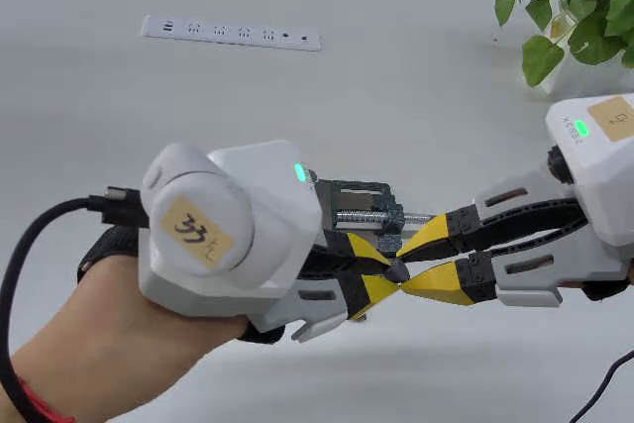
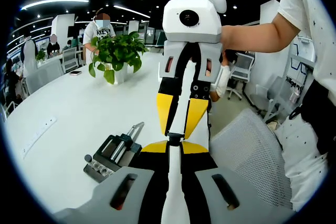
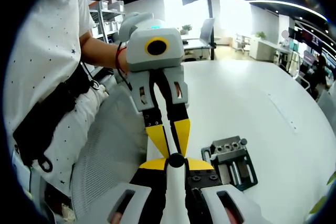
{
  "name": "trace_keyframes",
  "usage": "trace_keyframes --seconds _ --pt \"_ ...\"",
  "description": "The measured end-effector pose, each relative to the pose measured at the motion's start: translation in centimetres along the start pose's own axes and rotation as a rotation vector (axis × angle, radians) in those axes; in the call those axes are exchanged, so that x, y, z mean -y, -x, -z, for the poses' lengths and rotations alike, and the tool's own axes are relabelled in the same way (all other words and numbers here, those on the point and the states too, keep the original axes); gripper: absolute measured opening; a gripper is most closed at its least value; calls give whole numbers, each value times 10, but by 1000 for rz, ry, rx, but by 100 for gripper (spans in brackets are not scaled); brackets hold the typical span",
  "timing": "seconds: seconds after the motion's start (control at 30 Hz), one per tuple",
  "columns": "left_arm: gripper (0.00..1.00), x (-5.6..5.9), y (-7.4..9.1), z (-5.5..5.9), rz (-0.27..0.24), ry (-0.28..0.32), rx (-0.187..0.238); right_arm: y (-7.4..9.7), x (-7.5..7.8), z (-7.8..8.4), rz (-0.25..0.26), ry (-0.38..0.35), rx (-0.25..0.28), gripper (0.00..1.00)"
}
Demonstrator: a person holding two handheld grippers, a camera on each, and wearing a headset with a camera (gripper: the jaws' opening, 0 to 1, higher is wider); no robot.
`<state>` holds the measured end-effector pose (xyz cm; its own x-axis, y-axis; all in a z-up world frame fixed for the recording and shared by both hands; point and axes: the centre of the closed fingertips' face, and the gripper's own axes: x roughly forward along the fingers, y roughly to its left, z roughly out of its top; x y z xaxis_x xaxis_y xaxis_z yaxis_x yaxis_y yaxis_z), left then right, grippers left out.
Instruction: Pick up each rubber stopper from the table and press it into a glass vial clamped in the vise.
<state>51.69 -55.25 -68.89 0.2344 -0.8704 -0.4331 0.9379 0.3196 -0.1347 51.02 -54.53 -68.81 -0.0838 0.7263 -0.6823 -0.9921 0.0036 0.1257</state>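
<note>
left gripper [image 1: 388, 269] and right gripper [image 1: 406, 271] meet tip to tip, both sets of fingers narrowed onto one rubber stopper [image 1: 396, 271]; the vise [image 1: 359, 195] sits at its 11 o'clock on the worktop [image 1: 297, 96].

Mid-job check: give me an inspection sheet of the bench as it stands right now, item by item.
Surface: white table; the vise stands on it.
Job's things: vise with a row of vials upright in it; one dark stopper in the air near the vise.
Clutter: power strip and potted plant toward the far side.
Grippers: left tool and right tool meet tip to tip on the stopper; which one grips it cannot be told.
Cables: black cable from the left tool's rear; a second dark cable at lower right.
Surroundings: mesh chair; open office with people behind.
</note>
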Motion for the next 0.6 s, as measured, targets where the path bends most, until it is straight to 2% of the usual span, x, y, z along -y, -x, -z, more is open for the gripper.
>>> trace_keyframes --seconds 0.27,0.6 --pt "3 1 0 0 5 -3 -4 0 -1 -1 -14 -8 3 8" --pt "3 -1 0 2 4 7 -1 -1 -1 -1 -6 5 2 7"
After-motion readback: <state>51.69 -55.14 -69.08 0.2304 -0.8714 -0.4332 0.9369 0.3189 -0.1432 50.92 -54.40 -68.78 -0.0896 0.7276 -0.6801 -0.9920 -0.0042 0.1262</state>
